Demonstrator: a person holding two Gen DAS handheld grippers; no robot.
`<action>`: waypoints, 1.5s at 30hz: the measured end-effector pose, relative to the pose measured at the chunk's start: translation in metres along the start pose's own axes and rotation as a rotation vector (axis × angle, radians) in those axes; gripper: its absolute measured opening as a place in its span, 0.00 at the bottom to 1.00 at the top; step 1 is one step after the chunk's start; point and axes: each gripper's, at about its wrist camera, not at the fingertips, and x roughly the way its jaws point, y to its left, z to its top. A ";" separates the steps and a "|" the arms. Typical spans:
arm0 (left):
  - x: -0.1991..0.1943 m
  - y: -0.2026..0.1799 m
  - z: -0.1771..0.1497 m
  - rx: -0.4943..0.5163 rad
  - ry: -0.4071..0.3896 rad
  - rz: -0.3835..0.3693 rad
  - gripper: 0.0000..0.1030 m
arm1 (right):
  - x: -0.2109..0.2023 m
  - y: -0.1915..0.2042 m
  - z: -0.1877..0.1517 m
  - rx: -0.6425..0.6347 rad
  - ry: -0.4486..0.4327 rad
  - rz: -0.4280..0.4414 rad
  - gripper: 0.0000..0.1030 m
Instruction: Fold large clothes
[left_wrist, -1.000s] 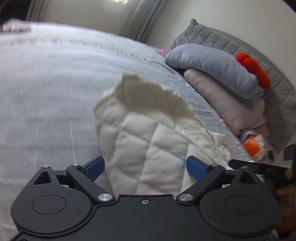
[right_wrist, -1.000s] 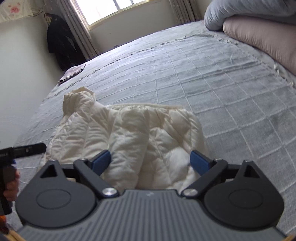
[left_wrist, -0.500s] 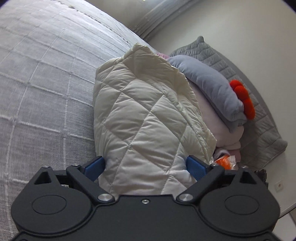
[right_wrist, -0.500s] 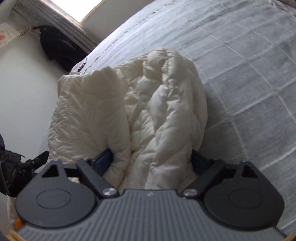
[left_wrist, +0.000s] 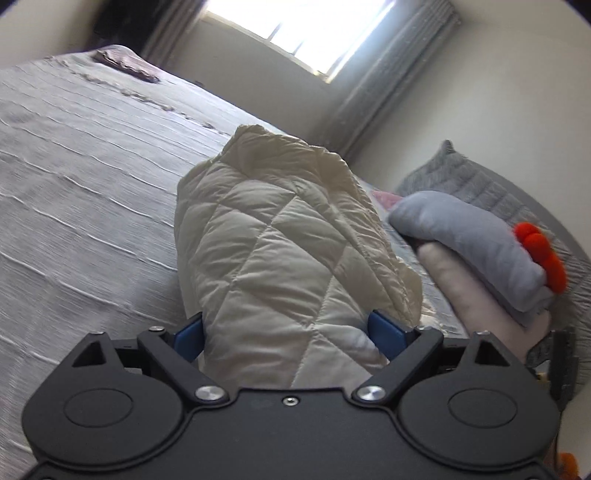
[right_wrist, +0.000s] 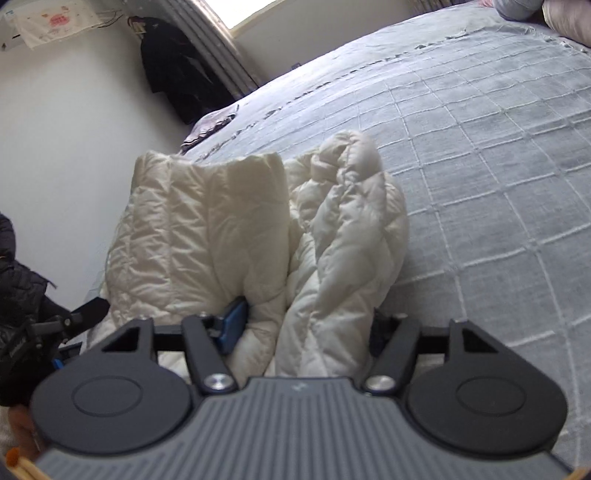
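Observation:
A cream quilted puffer jacket (left_wrist: 288, 258) is held up over the grey bed (left_wrist: 81, 192). In the left wrist view my left gripper (left_wrist: 288, 332) has its blue pads on either side of a thick bunch of the jacket, jaws wide but filled with fabric. In the right wrist view the jacket (right_wrist: 258, 240) hangs in bulky folds between the jaws of my right gripper (right_wrist: 306, 325), which have closed in on it; only the left blue pad (right_wrist: 232, 325) shows. The left gripper's tool shows at the left edge (right_wrist: 55, 325).
Stacked pillows, grey (left_wrist: 472, 240) over pink (left_wrist: 469, 295), with a red pom-pom item (left_wrist: 543, 254), lie at the bed's head. A dark garment (right_wrist: 177, 74) hangs by the window. A small cloth (right_wrist: 210, 125) lies at the bed's far corner.
Both grippers have lifted the jacket off the bed and turned with it. The right jaws have narrowed on the bunched fabric. The left view now faces the window.

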 end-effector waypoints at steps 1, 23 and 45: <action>0.001 0.004 0.001 0.006 0.001 0.012 0.88 | 0.003 0.001 0.001 0.002 0.000 -0.012 0.73; -0.020 -0.024 -0.022 0.143 -0.018 0.190 0.95 | -0.045 0.028 -0.023 -0.146 -0.069 -0.170 0.92; -0.123 -0.094 -0.090 0.217 0.037 0.548 1.00 | -0.138 0.102 -0.106 -0.306 -0.156 -0.263 0.99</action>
